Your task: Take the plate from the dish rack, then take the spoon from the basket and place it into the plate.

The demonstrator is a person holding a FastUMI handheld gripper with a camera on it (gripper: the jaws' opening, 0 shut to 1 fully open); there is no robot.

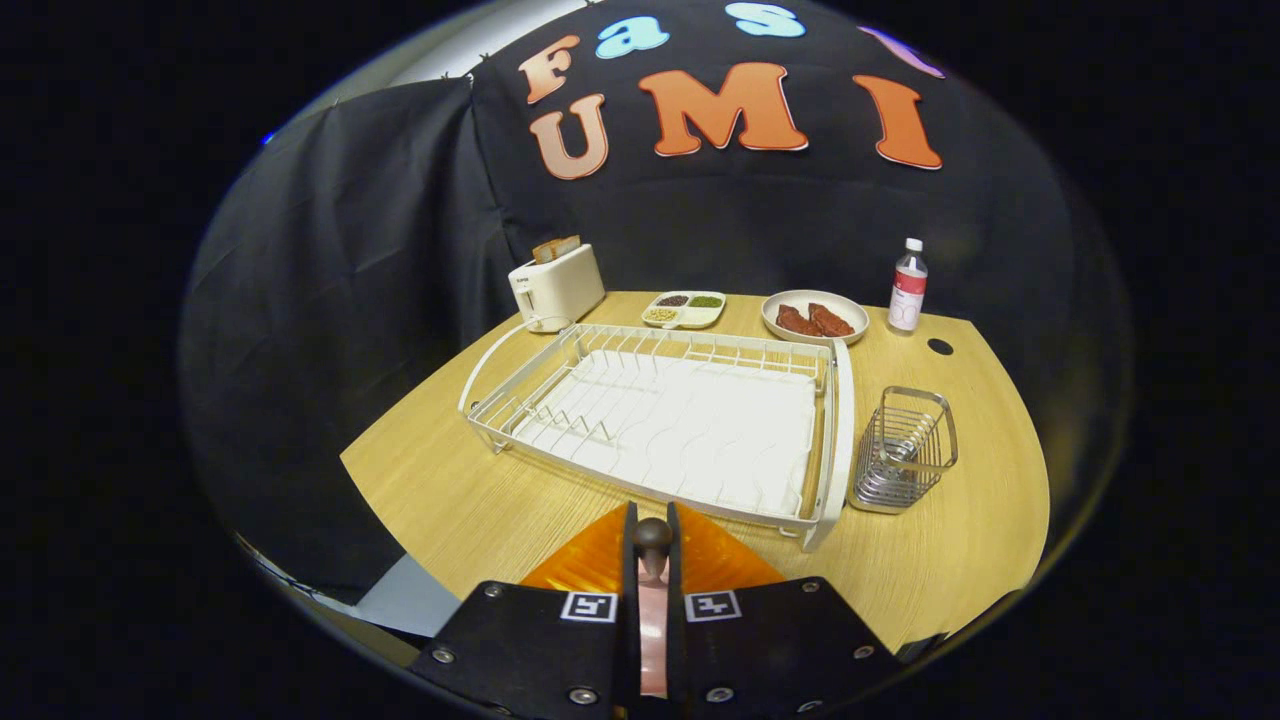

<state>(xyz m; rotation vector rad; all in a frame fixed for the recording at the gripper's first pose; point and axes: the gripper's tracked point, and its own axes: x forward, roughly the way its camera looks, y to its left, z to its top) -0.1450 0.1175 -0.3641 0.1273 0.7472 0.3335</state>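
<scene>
Two tool [652, 545] fingers clamped on spoon [652, 590], above orange plate [590, 565], just before dish rack [660, 420] edge.

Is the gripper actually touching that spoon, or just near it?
Touching. In the gripper view, the gripper is shut on the spoon: both fingers press its handle from either side, above the orange plate.

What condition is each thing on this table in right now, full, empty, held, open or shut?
Gripper: shut on the spoon.
Spoon: held between the fingers, over the orange plate.
Orange plate: on the table, just under the fingers.
Dish rack: empty.
Basket: upright, empty.
Toaster: bread sticking up.
Bottle: upright, capped.
Round dish: holding meat.
Divided tray: compartments filled.
</scene>
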